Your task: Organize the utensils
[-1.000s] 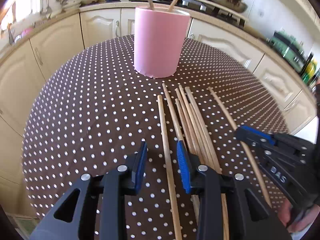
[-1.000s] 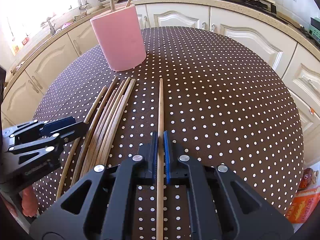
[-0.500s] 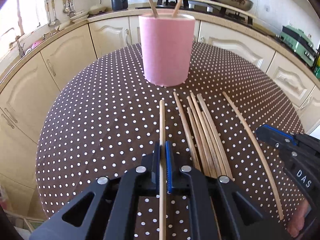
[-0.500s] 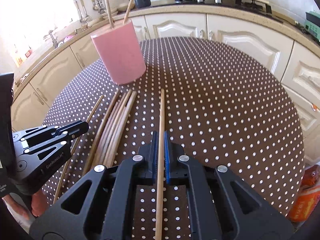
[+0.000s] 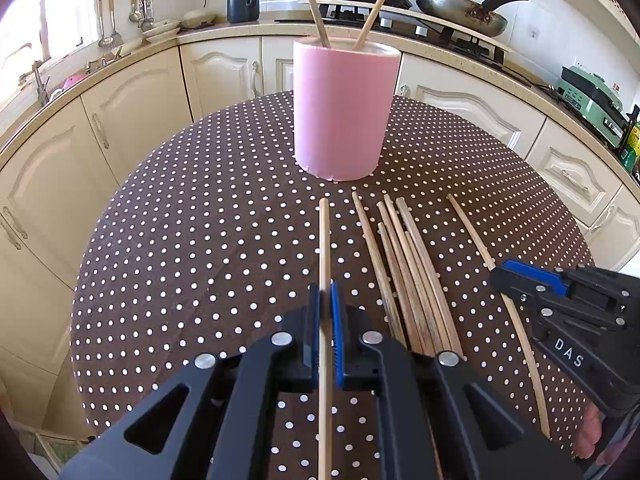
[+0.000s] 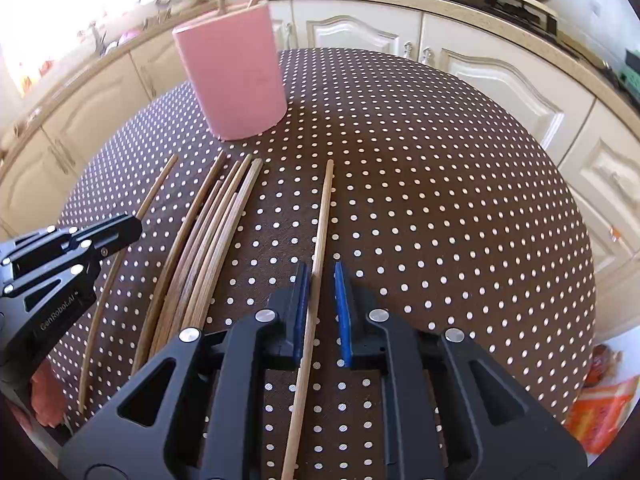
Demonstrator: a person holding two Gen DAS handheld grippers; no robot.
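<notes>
The left hand-held gripper is clamped on a thin wooden chopstick; lift it steeply and tip it into the pink cylindrical holder straight ahead. The right hand-held gripper is opening, another chopstick loose between its jaws on the dotted brown tabletop.

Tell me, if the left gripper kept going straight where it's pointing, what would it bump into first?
Probably the dotted tablecloth: the left gripper, shut on a chopstick, tilts down toward it. Farther along that line stands the pink holder, though depth is hard to judge.
</notes>
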